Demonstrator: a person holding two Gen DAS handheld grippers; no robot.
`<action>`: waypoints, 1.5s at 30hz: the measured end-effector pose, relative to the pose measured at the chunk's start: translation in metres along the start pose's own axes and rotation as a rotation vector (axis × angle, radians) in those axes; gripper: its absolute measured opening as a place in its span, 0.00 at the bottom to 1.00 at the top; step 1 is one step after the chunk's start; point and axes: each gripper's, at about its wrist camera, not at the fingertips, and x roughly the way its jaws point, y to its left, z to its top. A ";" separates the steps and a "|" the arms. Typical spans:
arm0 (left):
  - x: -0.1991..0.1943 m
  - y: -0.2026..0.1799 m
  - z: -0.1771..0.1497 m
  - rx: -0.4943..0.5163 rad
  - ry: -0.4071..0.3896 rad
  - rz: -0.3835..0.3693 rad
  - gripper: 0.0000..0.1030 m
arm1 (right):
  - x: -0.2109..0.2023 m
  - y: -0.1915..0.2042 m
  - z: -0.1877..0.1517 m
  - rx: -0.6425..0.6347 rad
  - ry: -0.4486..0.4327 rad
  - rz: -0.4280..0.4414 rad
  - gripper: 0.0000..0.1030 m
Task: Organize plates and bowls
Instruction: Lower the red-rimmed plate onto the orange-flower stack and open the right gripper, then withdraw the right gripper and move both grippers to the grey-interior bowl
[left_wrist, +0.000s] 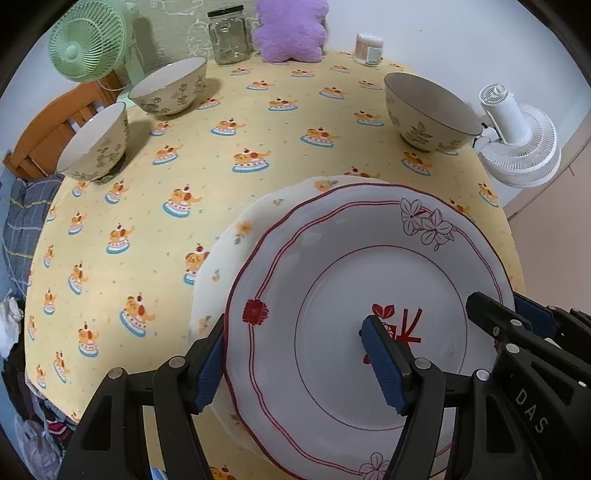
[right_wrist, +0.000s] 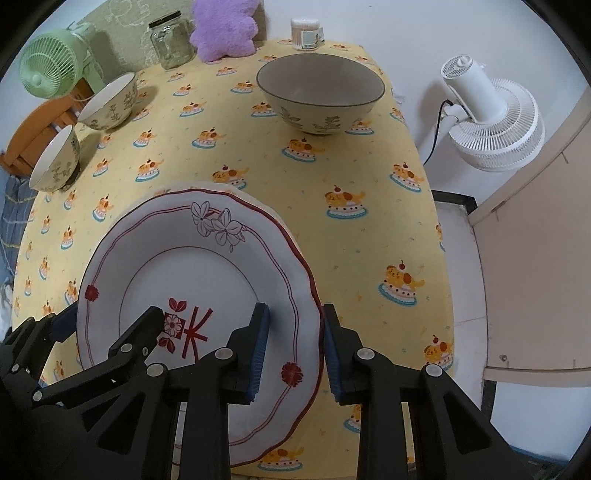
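Note:
A white plate with red trim (left_wrist: 332, 266) (right_wrist: 199, 258) rests on a cream plate with orange flowers (left_wrist: 236, 236) near the table's front edge. My left gripper (left_wrist: 299, 354) is open, its fingers astride the red plate's left rim. My right gripper (right_wrist: 295, 349) is open, its fingers astride the plate's right rim. Each gripper shows in the other's view. Two small floral bowls (left_wrist: 99, 144) (left_wrist: 173, 86) stand at the left. A larger bowl (left_wrist: 428, 110) (right_wrist: 319, 92) stands at the back right.
The table wears a yellow cloth (left_wrist: 221, 177). At its back stand a glass jar (left_wrist: 227, 35), a purple plush (left_wrist: 291, 29) and a cotton swab box (left_wrist: 367, 50). A green fan (left_wrist: 88, 40) is at the back left, a white fan (right_wrist: 491, 118) off the right edge.

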 end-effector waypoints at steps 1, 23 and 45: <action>0.000 0.004 0.001 -0.012 0.004 0.003 0.70 | 0.000 0.002 0.000 -0.006 0.000 0.001 0.29; 0.008 0.008 0.013 0.031 -0.005 0.081 0.69 | 0.009 0.019 0.014 -0.030 0.004 -0.036 0.29; -0.025 0.090 0.004 0.035 -0.055 -0.079 0.90 | -0.021 0.056 0.000 0.140 -0.044 -0.064 0.64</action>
